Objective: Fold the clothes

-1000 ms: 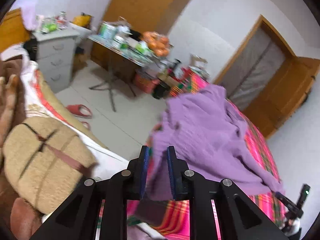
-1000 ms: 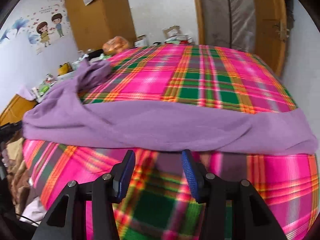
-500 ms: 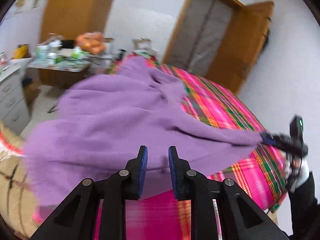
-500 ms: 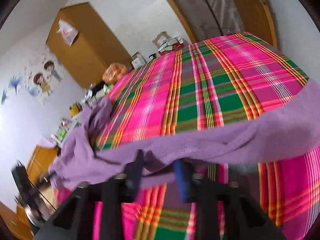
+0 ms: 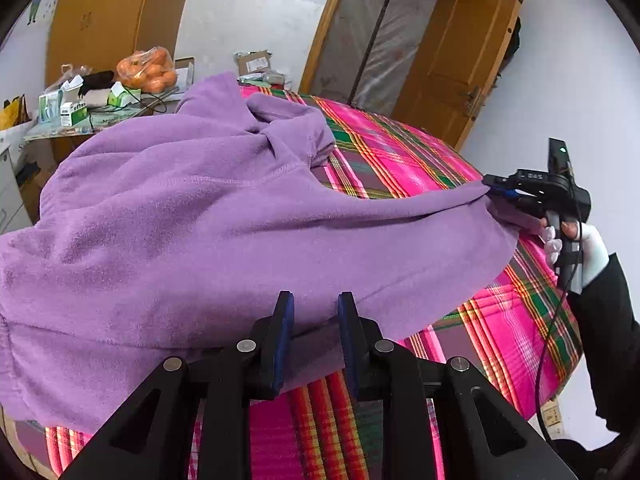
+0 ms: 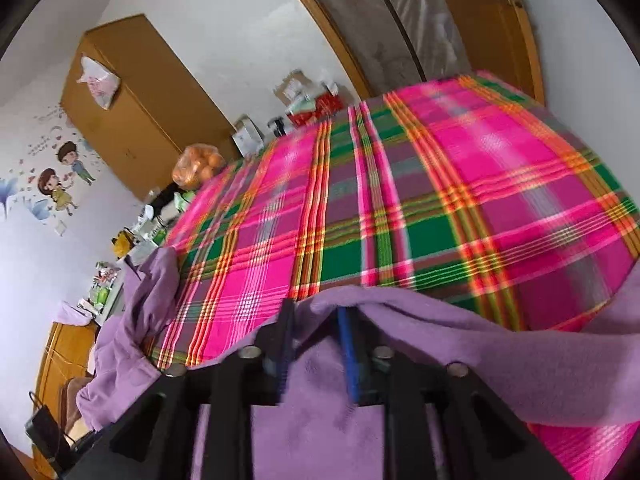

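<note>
A purple fleece garment (image 5: 208, 220) hangs stretched between my two grippers above a bed with a pink and green plaid cover (image 5: 404, 156). My left gripper (image 5: 314, 308) is shut on the garment's near hem. My right gripper (image 6: 316, 316) is shut on its other edge, and the cloth (image 6: 460, 344) drapes over its fingers. In the left wrist view the right gripper (image 5: 490, 186) shows at the right, pinching the cloth's corner, held by a white-gloved hand.
A cluttered table (image 5: 92, 116) with a bag of oranges (image 5: 146, 70) stands left of the bed. A wooden wardrobe (image 6: 136, 112) and a wooden door (image 5: 460, 48) line the far walls. The plaid cover (image 6: 400, 208) fills the right wrist view.
The left gripper swung from the floor side toward the bed, carrying the garment. The right gripper closed on the garment's edge and lifted it, so the cloth now spans between both.
</note>
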A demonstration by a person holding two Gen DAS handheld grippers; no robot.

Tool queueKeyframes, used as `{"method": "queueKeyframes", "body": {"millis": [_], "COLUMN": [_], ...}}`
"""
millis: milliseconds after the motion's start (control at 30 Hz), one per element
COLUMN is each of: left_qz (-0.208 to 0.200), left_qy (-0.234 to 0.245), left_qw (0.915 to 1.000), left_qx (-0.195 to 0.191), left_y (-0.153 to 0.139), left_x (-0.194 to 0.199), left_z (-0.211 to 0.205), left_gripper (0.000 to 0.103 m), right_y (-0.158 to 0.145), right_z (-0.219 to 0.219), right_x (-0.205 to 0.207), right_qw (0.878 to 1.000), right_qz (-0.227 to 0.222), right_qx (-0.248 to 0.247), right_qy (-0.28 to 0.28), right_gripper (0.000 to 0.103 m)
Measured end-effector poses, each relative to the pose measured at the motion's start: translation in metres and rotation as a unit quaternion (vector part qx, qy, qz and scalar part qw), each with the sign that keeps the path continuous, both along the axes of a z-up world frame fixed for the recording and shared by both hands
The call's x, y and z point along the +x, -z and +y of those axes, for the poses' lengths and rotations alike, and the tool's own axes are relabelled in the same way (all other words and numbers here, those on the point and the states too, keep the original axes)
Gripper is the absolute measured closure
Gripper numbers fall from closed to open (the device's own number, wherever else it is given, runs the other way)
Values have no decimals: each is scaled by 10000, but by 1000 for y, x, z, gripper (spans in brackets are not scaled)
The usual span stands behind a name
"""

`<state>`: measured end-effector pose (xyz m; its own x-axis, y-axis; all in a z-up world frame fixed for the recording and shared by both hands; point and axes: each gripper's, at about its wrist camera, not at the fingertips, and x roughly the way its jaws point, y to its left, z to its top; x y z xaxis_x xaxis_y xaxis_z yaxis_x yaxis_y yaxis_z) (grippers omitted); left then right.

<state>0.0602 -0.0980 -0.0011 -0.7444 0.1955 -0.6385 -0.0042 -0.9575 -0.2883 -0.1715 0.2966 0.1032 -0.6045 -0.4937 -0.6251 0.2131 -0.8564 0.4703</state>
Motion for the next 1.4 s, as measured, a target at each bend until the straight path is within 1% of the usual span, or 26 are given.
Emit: {"method": "queueKeyframes", "body": {"millis": [33,133,200,267,367,400,433,467,567,633,700,767,800,867,900,933,967,1000,1100,1200,1267,1333,1367,1400], "left_qz": [9,38,50,63,66,66,64,60,36,42,47,40,36,50,61,71,80,83,22,-6,-15,-25,-28,-26], "left_qy": [10,70,94,96,116,123,131,134,164,229,296,346,370,440,489,559,629,696,890,1000,1064,1173,1232,1294], "left_qw": [10000,10000,9999,9999,9999,9999,9999,9999,9998,9997,9994,9992,9990,9987,9984,9981,9977,9973,9957,9945,9936,9919,9907,9890], "left_qx": [10,25,-7,-42,-46,-44,-47,-51,-90,-110,-147,-202,-232,-266,-269,-255,-241,-233,-261,-321,-371,-490,-579,-714], "left_y": [1,2,4,3,2,3,2,2,1,0,-2,-2,-2,-3,-4,-4,-3,-3,1,4,4,4,4,4], "left_x": [0,-2,-4,-5,-5,-5,-5,-6,-9,-9,-9,-9,-9,-9,-8,-9,-9,-10,-17,-22,-26,-29,-30,-30], "left_z": [0,1,4,6,8,9,10,11,16,22,27,31,33,36,37,39,40,42,52,61,66,74,78,82], "left_gripper": [78,75,75,75,75,75,75,75,75,75,75,75,75,75,75,73,70,64,63,63,63,60,60,54], "right_y": [-2,-11,-18,-22,-16,-12,-7,-3,-3,4,16,21,20,14,13,10,11,14,28,32,35,35,35,31], "right_z": [7,42,74,105,140,147,150,152,150,156,168,177,182,196,201,205,211,217,233,237,239,240,240,240], "right_x": [6,21,34,51,82,89,95,101,104,98,94,94,95,104,105,106,104,100,88,81,76,74,73,74], "right_qw": [9999,9988,9958,9909,9826,9810,9798,9793,9797,9784,9709,9645,9613,9478,9445,9415,9403,9401,9421,9404,9377,9373,9370,9379], "right_qz": [99,247,379,419,300,225,139,77,127,-186,-543,-596,-558,-338,-277,-258,-322,-439,-697,-741,-723,-640,-598,-499], "right_qx": [-26,-128,-125,-173,-343,-362,-346,-223,204,125,-167,-374,-392,-426,-455,-444,-399,-404,-637,-833,-921,-1005,-1047,-1064], "right_qy": [49,396,820,1270,1803,1895,1964,2009,1993,2057,2326,2543,2669,3141,3241,3330,3365,3357,3217,3213,3272,3276,3277,3263], "right_gripper": [63,59,57,57,55,53,53,53,53,53,53,54,54,54,53,53,52,52,51,51,60,97,98,100]}}
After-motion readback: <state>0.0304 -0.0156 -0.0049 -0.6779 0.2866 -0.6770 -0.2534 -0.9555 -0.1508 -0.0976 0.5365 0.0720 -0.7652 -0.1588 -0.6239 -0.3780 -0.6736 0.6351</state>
